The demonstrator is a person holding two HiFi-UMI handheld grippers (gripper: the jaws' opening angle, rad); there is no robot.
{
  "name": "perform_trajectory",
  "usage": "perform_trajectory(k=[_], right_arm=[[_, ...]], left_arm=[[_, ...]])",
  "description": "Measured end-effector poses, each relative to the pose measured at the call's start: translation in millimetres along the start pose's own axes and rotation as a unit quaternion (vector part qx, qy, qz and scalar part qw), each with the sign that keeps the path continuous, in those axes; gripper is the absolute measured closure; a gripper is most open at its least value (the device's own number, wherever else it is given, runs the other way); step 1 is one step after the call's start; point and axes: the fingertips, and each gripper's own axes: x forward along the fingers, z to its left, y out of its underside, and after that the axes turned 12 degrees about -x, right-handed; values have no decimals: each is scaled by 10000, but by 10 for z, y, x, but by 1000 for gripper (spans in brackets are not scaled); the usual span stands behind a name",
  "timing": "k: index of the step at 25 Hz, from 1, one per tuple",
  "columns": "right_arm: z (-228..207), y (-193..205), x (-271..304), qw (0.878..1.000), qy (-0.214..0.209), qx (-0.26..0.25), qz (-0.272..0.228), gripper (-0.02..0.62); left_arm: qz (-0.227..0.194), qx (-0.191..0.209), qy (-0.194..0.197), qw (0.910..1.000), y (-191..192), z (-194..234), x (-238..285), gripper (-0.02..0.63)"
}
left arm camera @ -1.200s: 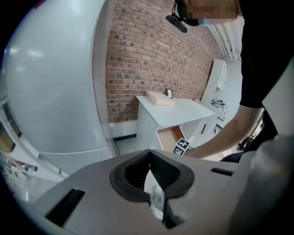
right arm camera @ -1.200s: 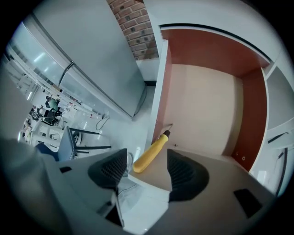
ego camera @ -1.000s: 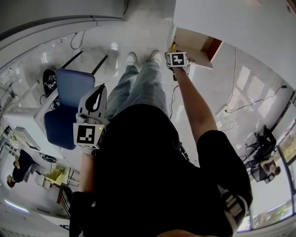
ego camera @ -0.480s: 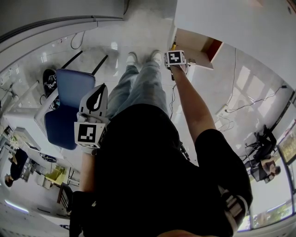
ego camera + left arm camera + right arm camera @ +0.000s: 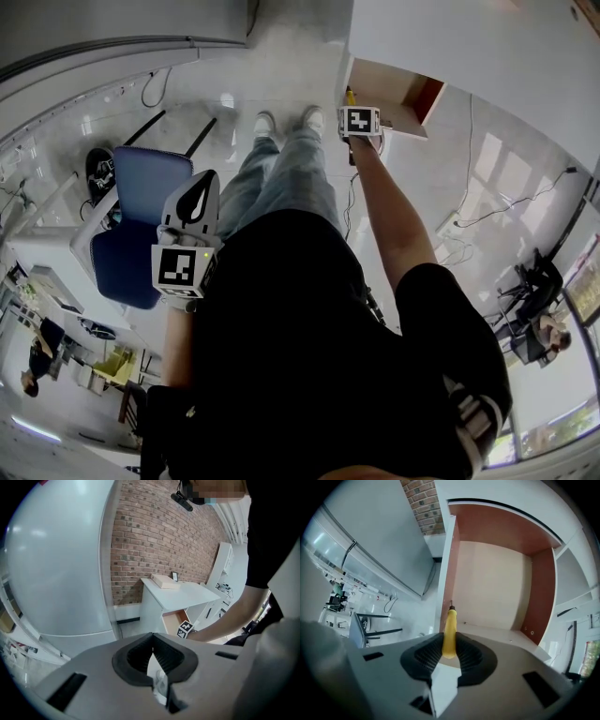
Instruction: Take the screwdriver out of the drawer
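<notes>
The screwdriver [image 5: 449, 629] has a yellow handle and a short dark tip, and it points down over the open drawer's [image 5: 497, 583] tan bottom near its left wall. My right gripper [image 5: 449, 640] points straight down with its jaws closing, and the ribbed pads press on the handle from both sides. In the head view its marker cube [image 5: 358, 120] hangs over the drawer [image 5: 398, 94], with a bit of yellow screwdriver [image 5: 349, 95] showing beside it. My left gripper [image 5: 199, 183] is held back by my waist, shut and empty, its tips meeting [image 5: 152, 637].
The drawer sticks out of a white cabinet [image 5: 450, 37]; a flat box [image 5: 164, 581] lies on top of it. A blue chair [image 5: 141, 192] stands to my left. My feet [image 5: 286, 120] are just before the drawer. Cables [image 5: 487, 211] trail on the floor at right.
The right gripper's cube has shifted slightly by the drawer's left corner. My left gripper has stayed where it was.
</notes>
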Motion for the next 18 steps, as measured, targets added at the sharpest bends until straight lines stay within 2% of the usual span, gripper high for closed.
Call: perform_trajectory(k=[8, 18], right_arm=[[-76, -162, -348, 9985, 337, -130, -407, 506], [36, -226, -932, 9954, 415, 55, -859, 506]], left_arm=[[-203, 33, 170, 9996, -136, -20, -28, 603], [-490, 97, 496, 9975, -365, -110, 36, 603]])
